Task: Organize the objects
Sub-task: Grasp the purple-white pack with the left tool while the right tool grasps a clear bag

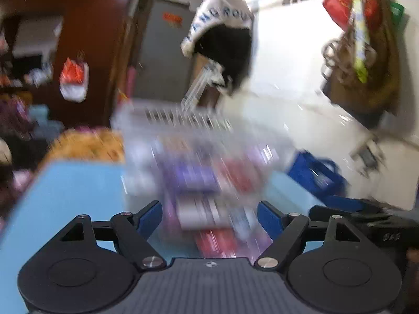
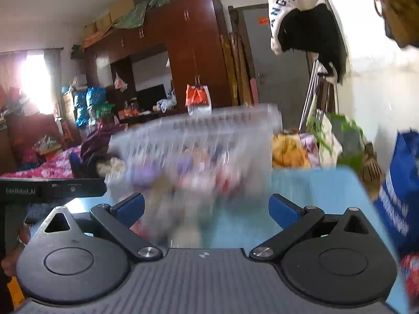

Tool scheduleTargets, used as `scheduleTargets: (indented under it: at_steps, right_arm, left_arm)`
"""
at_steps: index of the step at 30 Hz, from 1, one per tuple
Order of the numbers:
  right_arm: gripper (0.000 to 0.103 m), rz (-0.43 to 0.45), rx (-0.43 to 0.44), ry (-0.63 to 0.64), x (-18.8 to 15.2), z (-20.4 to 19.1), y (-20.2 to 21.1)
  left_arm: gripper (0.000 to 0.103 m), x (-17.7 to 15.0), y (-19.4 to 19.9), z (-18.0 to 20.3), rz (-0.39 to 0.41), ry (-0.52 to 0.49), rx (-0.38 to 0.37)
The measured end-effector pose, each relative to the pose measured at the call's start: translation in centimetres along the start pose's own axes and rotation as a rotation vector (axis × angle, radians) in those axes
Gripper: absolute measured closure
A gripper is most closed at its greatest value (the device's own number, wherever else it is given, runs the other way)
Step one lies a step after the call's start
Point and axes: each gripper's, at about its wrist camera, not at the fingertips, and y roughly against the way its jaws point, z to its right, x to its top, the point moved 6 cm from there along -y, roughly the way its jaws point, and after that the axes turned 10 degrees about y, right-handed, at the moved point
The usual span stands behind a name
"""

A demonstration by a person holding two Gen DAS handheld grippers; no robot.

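Note:
A clear plastic basket (image 1: 183, 130) stands on the light blue table (image 1: 73, 196), blurred by motion. Purple, red and white packets (image 1: 199, 178) lie in it and in front of it. My left gripper (image 1: 209, 218) is open just before these packets, holding nothing. In the right wrist view the same basket (image 2: 209, 136) shows ahead with blurred packets (image 2: 183, 178) in it. My right gripper (image 2: 207, 209) is open and empty close in front of the basket. The other gripper's black body (image 2: 49, 191) shows at the left edge.
A blue bag (image 1: 316, 175) stands at the table's right side and also shows in the right wrist view (image 2: 400, 188). A white wall (image 1: 288, 65) with hanging bags is on the right. A brown wardrobe (image 2: 188, 52), a door and cluttered piles lie behind the table.

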Motion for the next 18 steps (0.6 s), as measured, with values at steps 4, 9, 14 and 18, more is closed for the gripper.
scheduleTargets:
  at_steps: [4,9,14,18]
  right_arm:
    - [0.004,0.026,0.076,0.004,-1.8,-1.9,1.0]
    - [0.025,0.022,0.086,0.123,-2.6,-5.4,0.1]
    - [0.066,-0.026,0.051,0.164,-3.8,-5.7,-0.7]
    - [0.070,0.002,0.003,0.160,-3.4,-4.1,0.9]
  left_arm:
    - [0.020,-2.6,0.3,0.4,-0.031,0.015,-0.051]
    - [0.020,-3.0,0.6,1.1,-0.029,0.018,-0.058]
    - [0.020,-3.8,-0.1,1.6,-0.050,0.020,-0.064]
    - [0.020,-4.8,-0.7,2.1,-0.078,0.009,-0.061]
